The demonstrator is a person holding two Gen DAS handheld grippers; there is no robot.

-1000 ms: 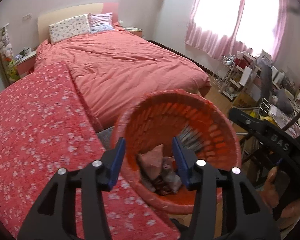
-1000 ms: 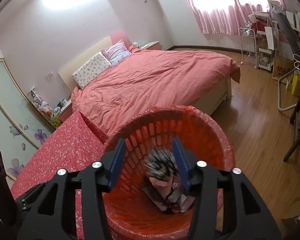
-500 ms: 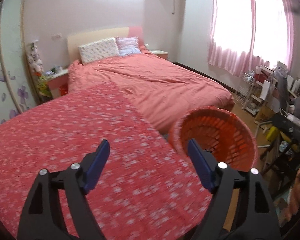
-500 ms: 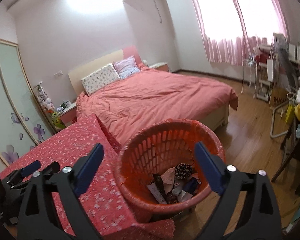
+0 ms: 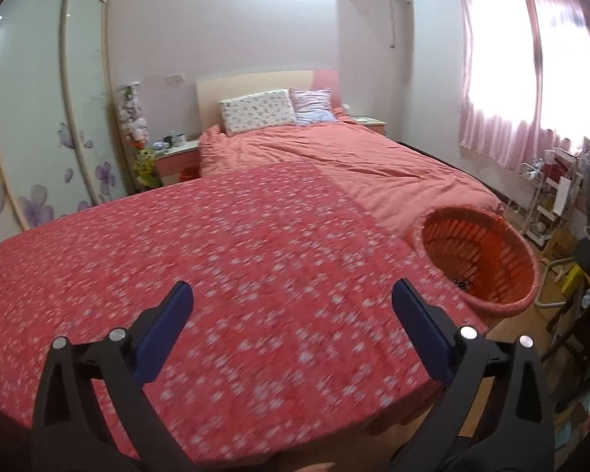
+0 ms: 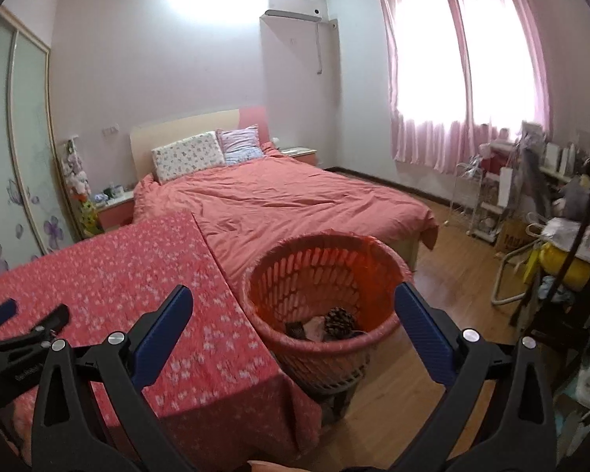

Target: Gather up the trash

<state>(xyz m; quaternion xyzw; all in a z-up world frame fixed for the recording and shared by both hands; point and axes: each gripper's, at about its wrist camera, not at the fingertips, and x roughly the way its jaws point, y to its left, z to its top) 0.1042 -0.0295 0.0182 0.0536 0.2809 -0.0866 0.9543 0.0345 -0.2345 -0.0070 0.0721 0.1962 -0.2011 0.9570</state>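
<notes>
The room is a bedroom, and its biggest thing is the bed (image 6: 295, 204) under a salmon cover, running away toward the headboard and pillows. Nearer stands the worktop (image 5: 216, 275), draped in a red cloth with small white flowers, and as far as both views show, its cloth carries no litter. Just beside its right-hand edge stands the orange basket (image 6: 322, 291) with slotted walls, raised on a low stand on the wooden floor. The trash, the task's own thing, lies at the bottom of it: a pine cone (image 6: 339, 320) and some wrappers or scraps too small to name. Smallest are the tools. The left claw (image 5: 291, 306) hovers over the cloth with its jaws opening, nothing between them; the right claw (image 6: 293, 310) hangs above the gap between worktop and basket, its jaws opening too and empty. The left claw also shows at the left edge of the right wrist view (image 6: 23, 314), low over the cloth. Judging by this, a drop is done and the step in hand is to look for more litter. To do it well, keep both claws spread wide, sweep the cameras slowly along the worktop's far edges and the floor, and come down on any scrap from above so the cloth is not pinched.
</notes>
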